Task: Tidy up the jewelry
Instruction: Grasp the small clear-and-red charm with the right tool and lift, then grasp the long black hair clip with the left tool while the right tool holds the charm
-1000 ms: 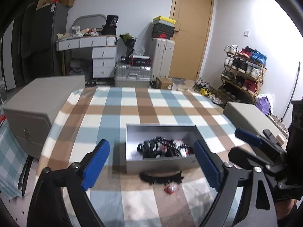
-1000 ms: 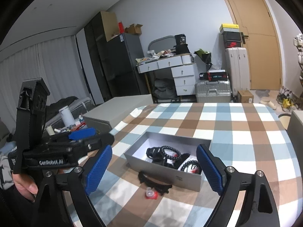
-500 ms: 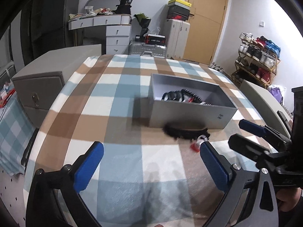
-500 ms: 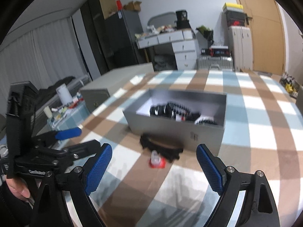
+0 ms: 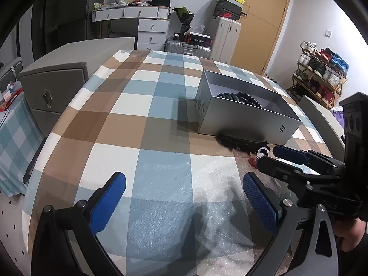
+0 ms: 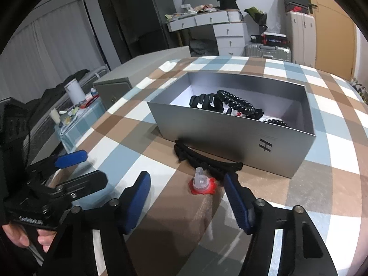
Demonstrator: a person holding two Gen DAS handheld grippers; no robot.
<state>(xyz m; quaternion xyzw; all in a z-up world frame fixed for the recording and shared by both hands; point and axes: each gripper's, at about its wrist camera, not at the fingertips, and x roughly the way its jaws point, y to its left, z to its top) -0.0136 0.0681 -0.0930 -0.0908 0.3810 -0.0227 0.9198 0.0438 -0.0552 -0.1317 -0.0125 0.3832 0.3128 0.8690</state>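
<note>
Both grippers have been lowered toward the table; right gripper (image 6: 187,194), jaws apart, brackets the small red-and-clear piece (image 6: 202,183) beside the grey box (image 6: 232,135). Left gripper (image 5: 184,195) is open, empty. Light, probably brittle; best pinched across its clear top.

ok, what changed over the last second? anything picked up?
Both grippers came down and in toward the table. The right gripper now hangs open, fingers either side of the small red-and-clear plastic piece, not closed on it. The left gripper is open over bare checked tablecloth. Nothing grasped. The grey cardboard box of black bead bracelets and the black strand in front of it stayed put.
</note>
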